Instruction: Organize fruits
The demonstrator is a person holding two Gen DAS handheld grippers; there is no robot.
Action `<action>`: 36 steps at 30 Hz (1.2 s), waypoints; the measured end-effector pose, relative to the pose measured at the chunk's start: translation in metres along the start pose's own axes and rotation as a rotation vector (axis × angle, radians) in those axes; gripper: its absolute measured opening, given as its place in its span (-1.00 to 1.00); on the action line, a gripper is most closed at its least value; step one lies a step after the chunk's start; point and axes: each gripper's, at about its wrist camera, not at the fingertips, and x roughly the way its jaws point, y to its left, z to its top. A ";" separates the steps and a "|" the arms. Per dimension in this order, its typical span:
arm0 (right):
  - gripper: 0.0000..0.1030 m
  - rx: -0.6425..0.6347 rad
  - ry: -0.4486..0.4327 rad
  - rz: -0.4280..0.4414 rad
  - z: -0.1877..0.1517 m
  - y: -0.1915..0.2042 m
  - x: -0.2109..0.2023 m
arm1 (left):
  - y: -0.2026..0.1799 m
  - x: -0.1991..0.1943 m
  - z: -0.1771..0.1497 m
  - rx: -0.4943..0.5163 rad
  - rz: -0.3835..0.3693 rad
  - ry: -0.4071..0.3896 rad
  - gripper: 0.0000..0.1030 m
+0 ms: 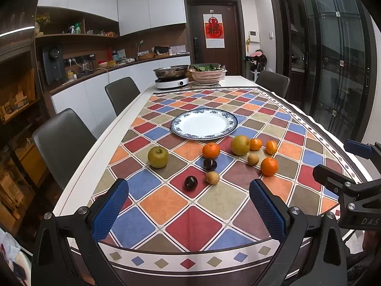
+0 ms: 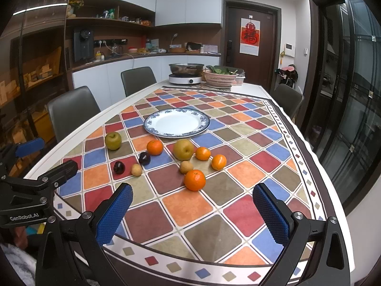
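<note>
An empty blue-rimmed white plate (image 1: 204,124) (image 2: 176,122) sits mid-table on the checked cloth. In front of it lie two green-brown pears (image 1: 158,156) (image 1: 240,145), several oranges (image 1: 211,150) (image 2: 194,180), two dark plums (image 1: 190,182) (image 1: 210,164) and two small tan fruits (image 1: 212,177) (image 1: 253,159). My left gripper (image 1: 188,211) is open and empty above the near table edge. My right gripper (image 2: 191,212) is open and empty, just short of the nearest orange. Each gripper shows at the edge of the other's view.
An induction cooker with a steel pot (image 1: 172,76) and a pink basket of greens (image 1: 207,74) stand at the far end. Grey chairs (image 1: 63,143) line the left side, one (image 1: 272,82) at the far right. A glass door (image 1: 338,59) is at the right.
</note>
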 end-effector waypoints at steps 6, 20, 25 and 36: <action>0.98 0.000 0.001 0.000 0.000 0.000 0.001 | 0.000 0.000 0.000 0.000 0.002 0.000 1.00; 0.98 -0.002 0.001 0.000 0.000 0.001 0.001 | 0.000 0.000 0.000 0.001 0.001 -0.002 1.00; 0.98 -0.002 0.001 0.000 0.000 0.001 0.001 | 0.000 -0.001 0.000 0.000 0.002 -0.003 1.00; 0.98 -0.003 0.002 -0.001 -0.001 0.001 0.002 | 0.000 -0.002 0.001 0.000 0.001 -0.003 1.00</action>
